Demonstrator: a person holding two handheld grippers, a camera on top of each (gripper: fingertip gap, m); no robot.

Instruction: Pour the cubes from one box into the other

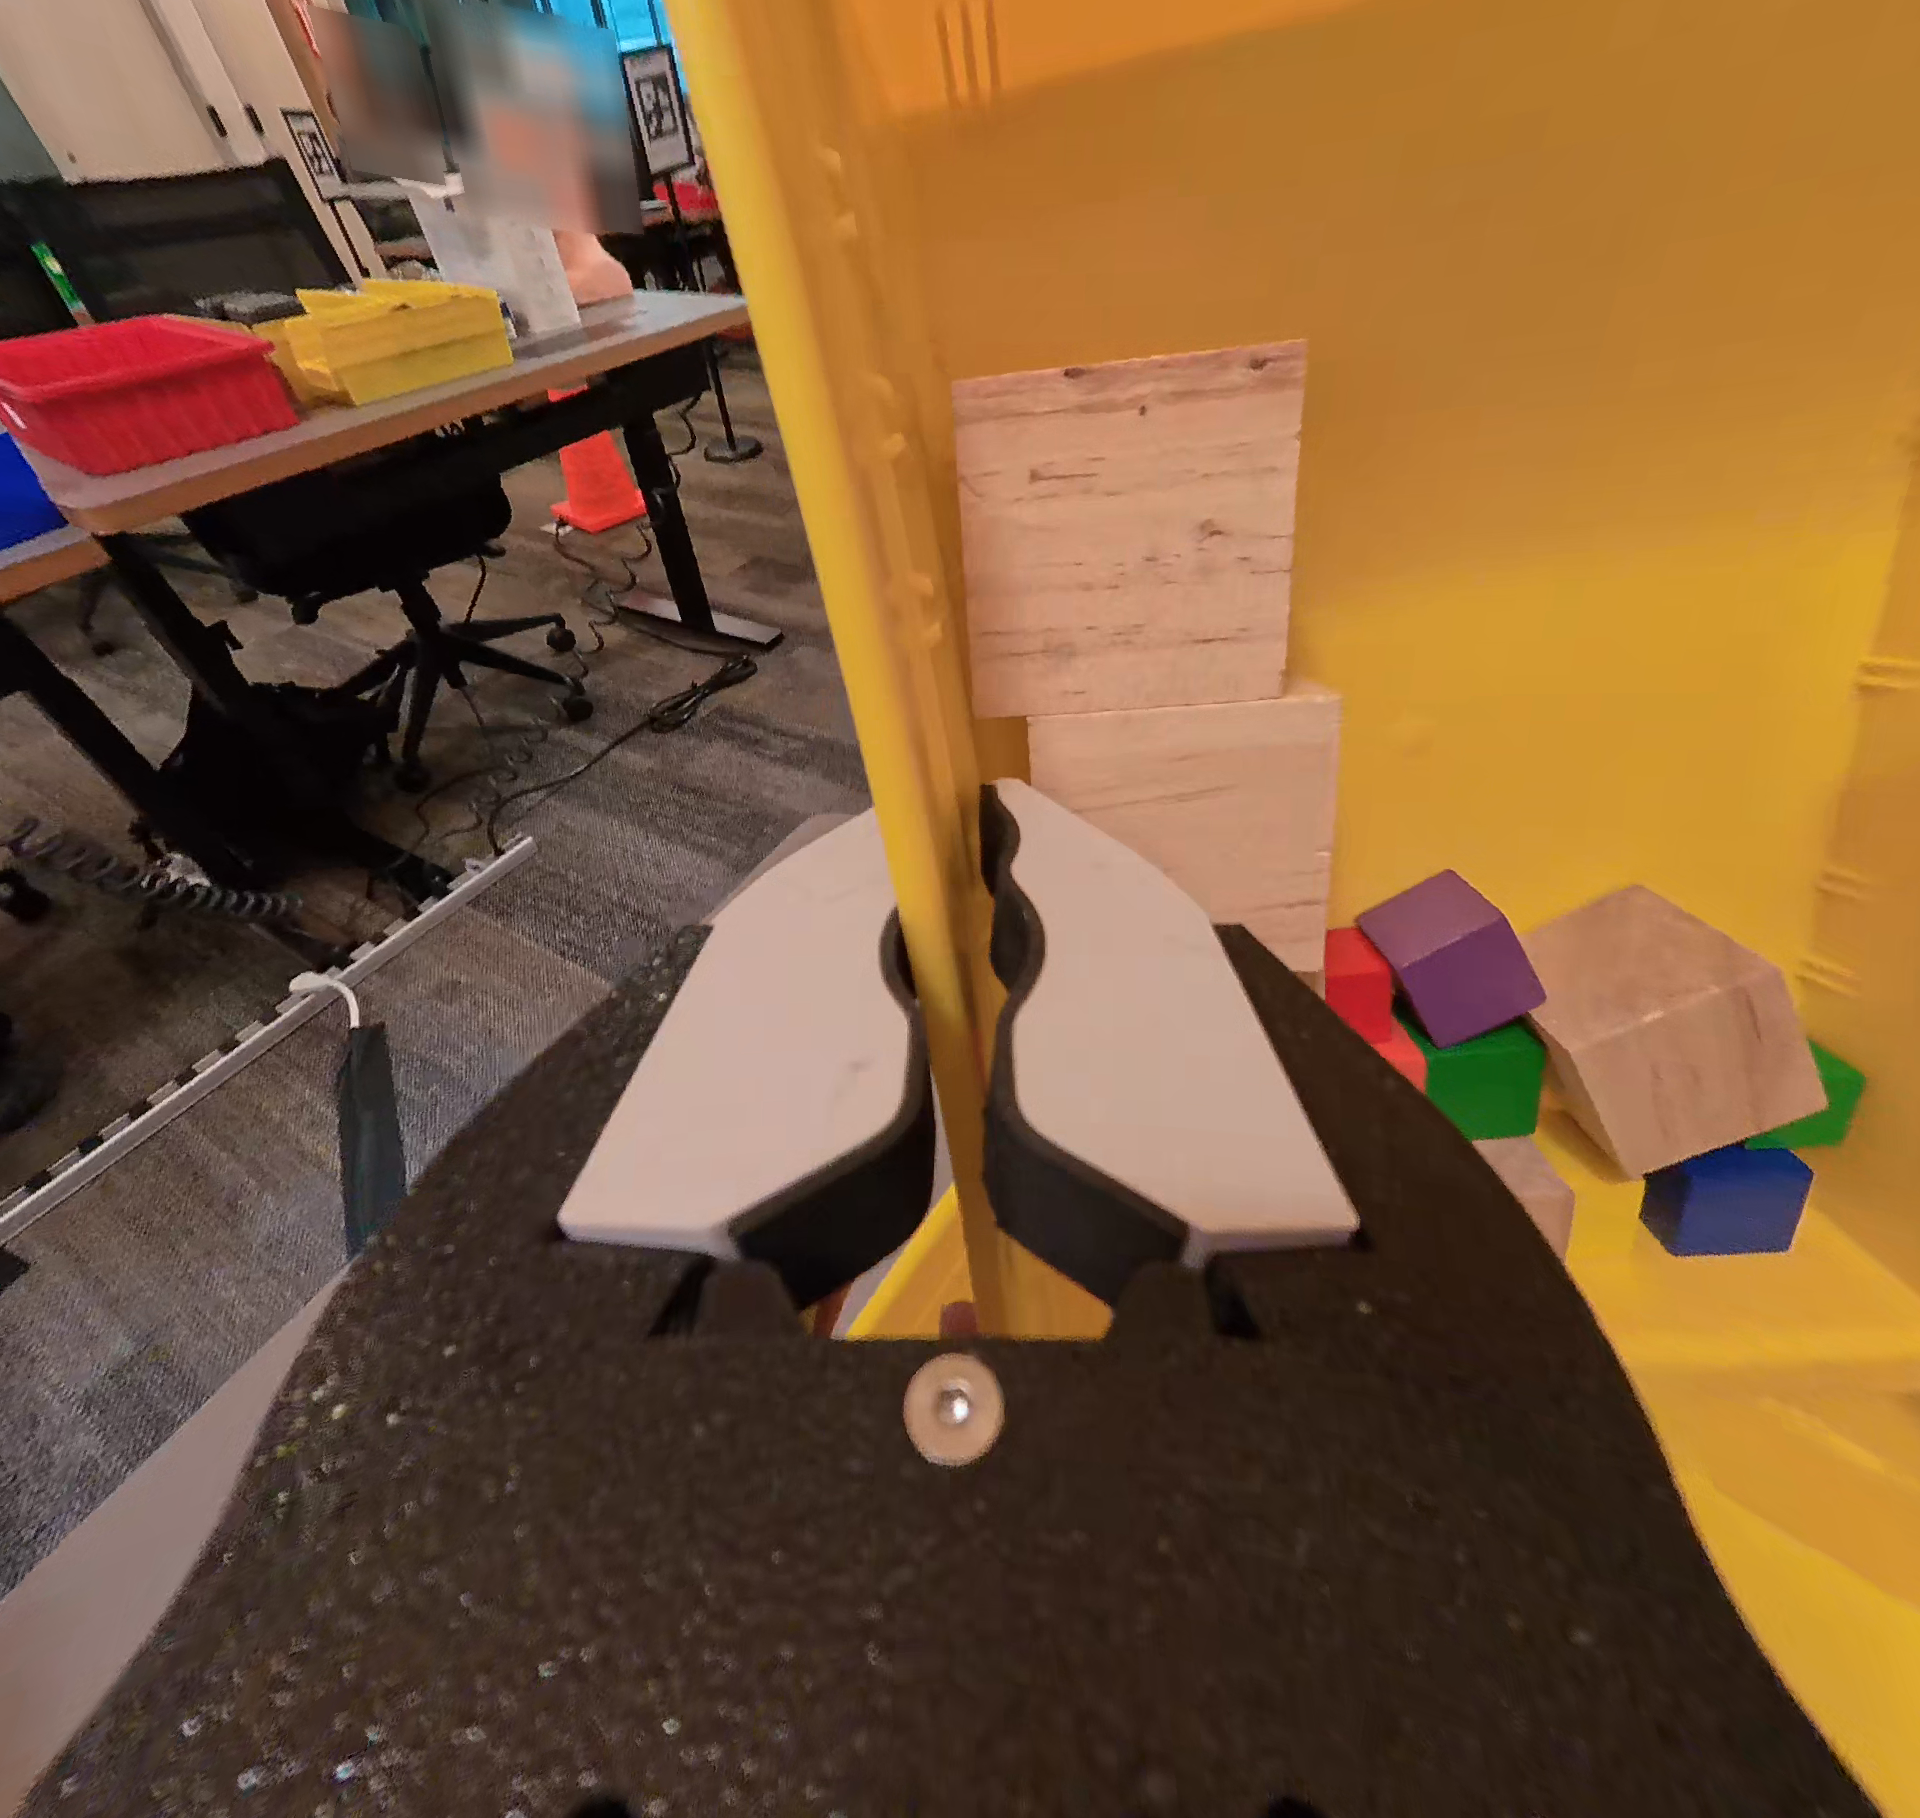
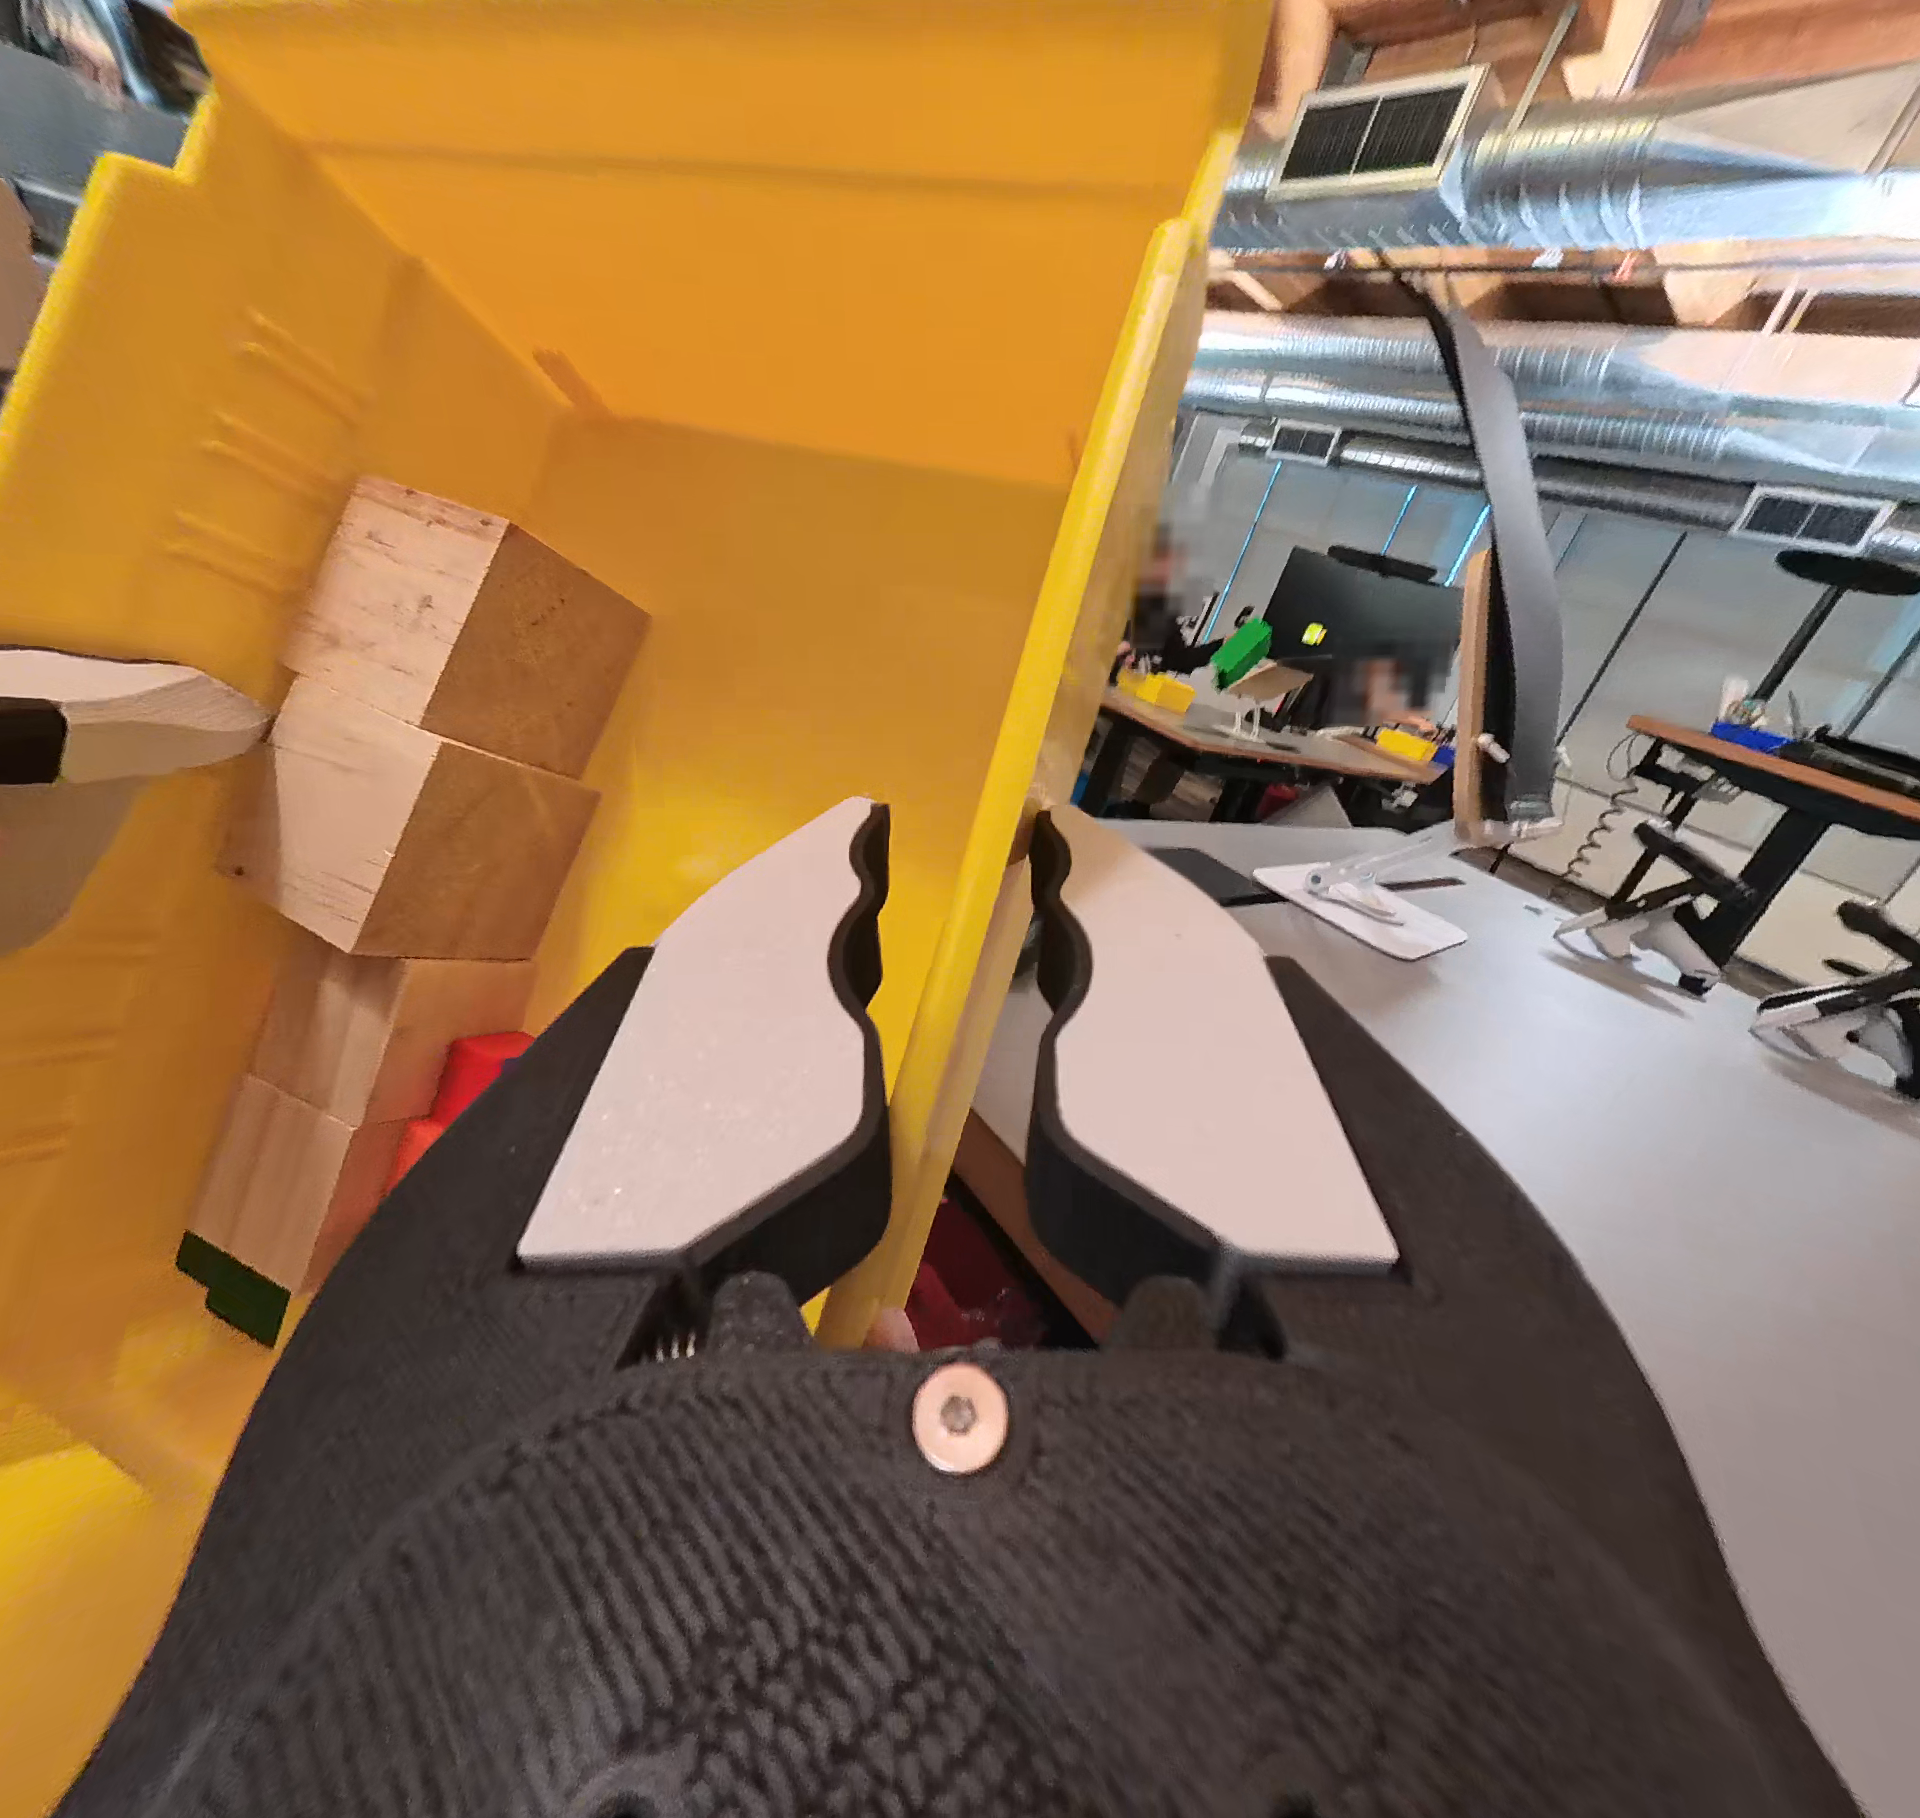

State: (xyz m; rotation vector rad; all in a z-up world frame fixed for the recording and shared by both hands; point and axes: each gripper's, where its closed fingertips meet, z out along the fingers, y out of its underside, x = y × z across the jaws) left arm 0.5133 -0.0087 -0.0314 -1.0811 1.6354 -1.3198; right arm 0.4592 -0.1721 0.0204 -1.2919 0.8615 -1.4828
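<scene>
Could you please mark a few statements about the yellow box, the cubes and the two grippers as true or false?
1. The left gripper clamps a wall of the yellow box. True.
2. The yellow box is empty. False: wooden cubes and coloured ones, such as a purple cube, lie inside.
3. The right gripper straddles a wall of the box. True.
4. The purple cube lies under a green cube. False: it rests on top of the green one.
5. A red bin sits on a far desk in the left wrist view. True.
</scene>
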